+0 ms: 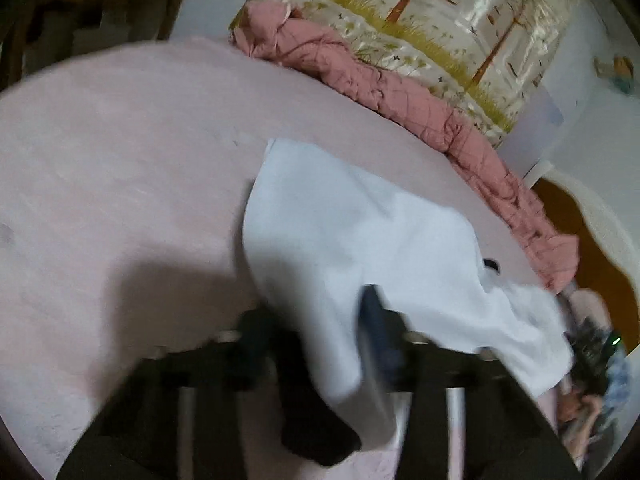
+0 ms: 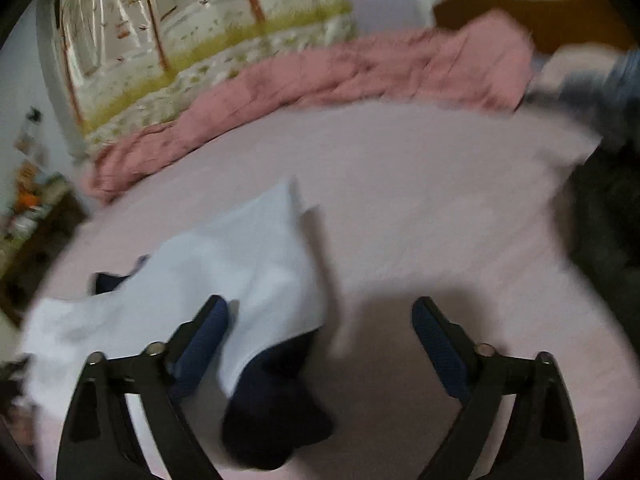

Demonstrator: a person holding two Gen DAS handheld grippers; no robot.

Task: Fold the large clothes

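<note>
1. Left wrist view, far left: a dark wooden cabinet [image 1: 92,12] stands beyond the pale pink bed sheet [image 1: 120,152], which fills most of the frame.
2. Centre: the left gripper [image 1: 316,332] is blurred — the white garment [image 1: 360,240] drapes between its two fingers, and its dark cuff [image 1: 316,436] hangs low by the fingers. Whether the pads press the cloth I cannot tell.
3. Right: a rumpled pink quilt [image 1: 400,92] runs along the far edge of the bed, against a headboard with a tree print [image 1: 440,12].
4. Right wrist view, left half: the same white garment [image 2: 224,264] lies bunched on the sheet [image 2: 420,200], its dark cuff [image 2: 276,408] nearest the camera.
5. Right half: the right gripper [image 2: 320,320] stands open — its left finger [image 2: 204,340] touches the cloth's edge, and only part of the cloth lies in the wide gap, unpinched.
</note>
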